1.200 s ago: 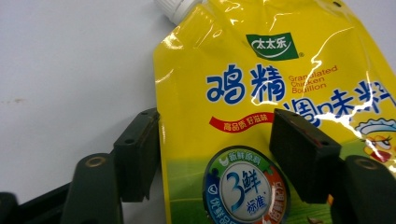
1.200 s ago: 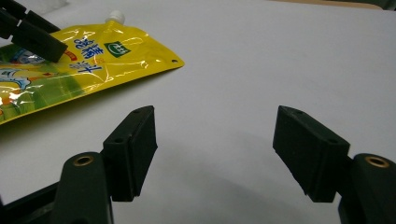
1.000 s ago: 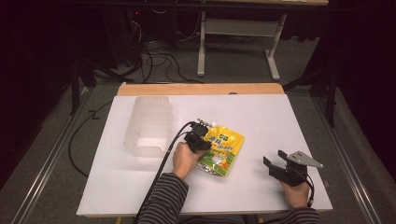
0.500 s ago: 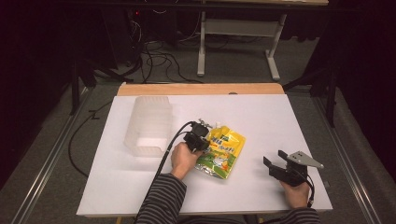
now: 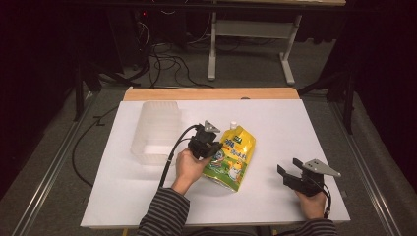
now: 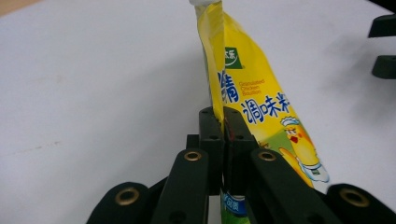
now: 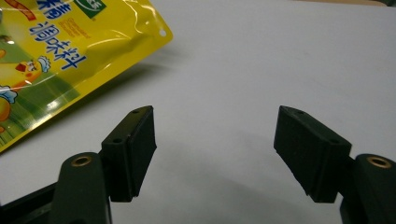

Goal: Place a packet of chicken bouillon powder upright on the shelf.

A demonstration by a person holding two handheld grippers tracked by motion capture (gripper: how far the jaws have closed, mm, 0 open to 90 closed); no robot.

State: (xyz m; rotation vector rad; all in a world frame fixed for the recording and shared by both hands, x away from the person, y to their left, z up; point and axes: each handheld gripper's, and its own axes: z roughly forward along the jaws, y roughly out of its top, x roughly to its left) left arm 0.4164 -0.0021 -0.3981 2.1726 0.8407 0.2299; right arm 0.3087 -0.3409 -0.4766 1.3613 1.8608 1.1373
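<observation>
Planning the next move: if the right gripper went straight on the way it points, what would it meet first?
Probably only bare white table: the right gripper has its jaws open on nothing. The yellow pouch lies off to its left, likely just outside that line, though depth is unclear.

The high view looks forward and down from above the person's side, taking in the whole white rectangular surface (image 5: 147,196) at mid-frame and the dark floor beyond at the top. The left gripper view sits very close, low over that surface, looking along its black jaws at a yellow printed plastic spout pouch (image 6: 252,102) rising through the frame's centre. The right gripper view, equally low and close, catches the same pouch (image 7: 70,51) in its upper left. All three views share pouch and surface.
</observation>
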